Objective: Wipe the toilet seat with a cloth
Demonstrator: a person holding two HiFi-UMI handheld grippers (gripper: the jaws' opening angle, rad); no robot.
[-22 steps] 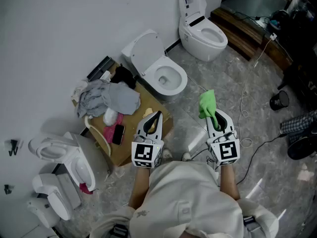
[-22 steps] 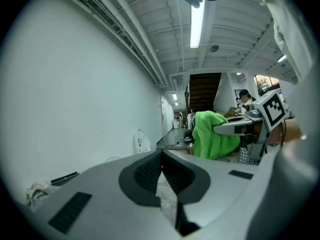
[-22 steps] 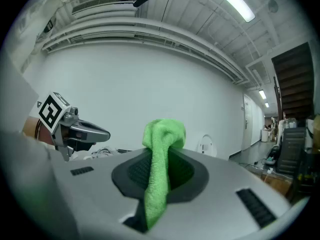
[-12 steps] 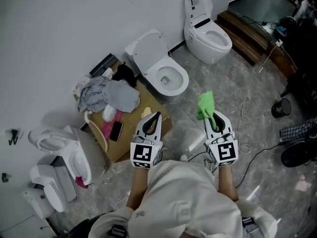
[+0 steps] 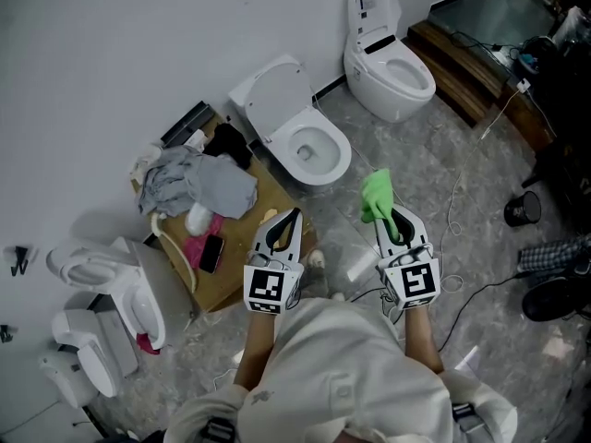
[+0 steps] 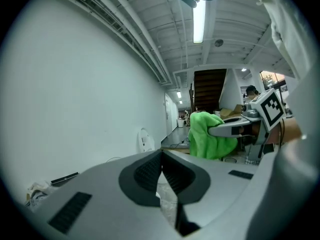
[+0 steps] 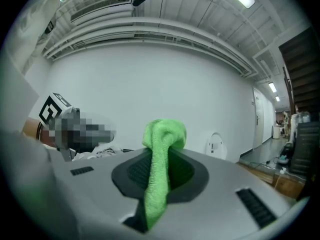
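One bright green fluffy cloth (image 5: 376, 195) is hanging clamped in the right gripper (image 5: 392, 218); the left gripper (image 5: 292, 216) is closed, empty. Approaching, seemingly: next, lowering it onto the white toilet seat (image 5: 338, 160).

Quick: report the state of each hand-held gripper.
Left hand-held gripper: closed, empty.
Right hand-held gripper: closed on the green cloth.

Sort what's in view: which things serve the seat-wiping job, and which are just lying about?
Job: green cloth, clamped in the right tongs; open toilet nearest ahead, probably the target.
Lying about: grey clothes, cardboard box, phone, second toilet, toilet parts at left; left tongs shut, empty.
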